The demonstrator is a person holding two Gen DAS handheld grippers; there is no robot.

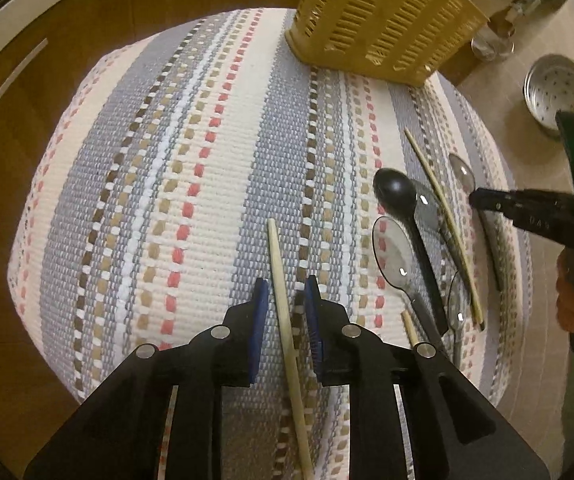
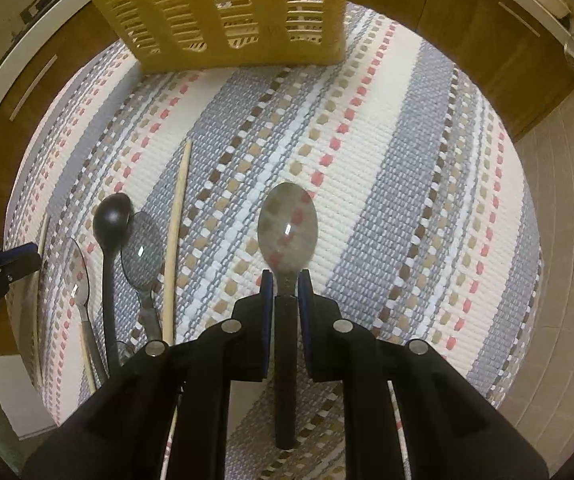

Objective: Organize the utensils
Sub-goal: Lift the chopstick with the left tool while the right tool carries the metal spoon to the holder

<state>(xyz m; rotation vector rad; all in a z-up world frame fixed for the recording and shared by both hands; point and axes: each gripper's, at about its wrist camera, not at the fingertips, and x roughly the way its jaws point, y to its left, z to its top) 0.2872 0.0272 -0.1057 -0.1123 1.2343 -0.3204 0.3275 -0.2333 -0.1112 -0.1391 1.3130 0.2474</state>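
The left gripper [image 1: 285,300] stands slightly spread around a wooden chopstick [image 1: 283,292], its pads not pressing it, probably lining up for a pickup. In the right wrist view the right gripper [image 2: 286,288] pinches a clear spoon [image 2: 288,232] by its neck at frame centre, bowl forward toward the yellow slatted basket [image 2: 215,12] at the top. Only the left view shows the steel strainer bowl [image 1: 557,92] at upper right.

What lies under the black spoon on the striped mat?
The black spoon partly overlaps a smoky clear spoon, with the striped mat beneath. What its handle covers cannot be seen.
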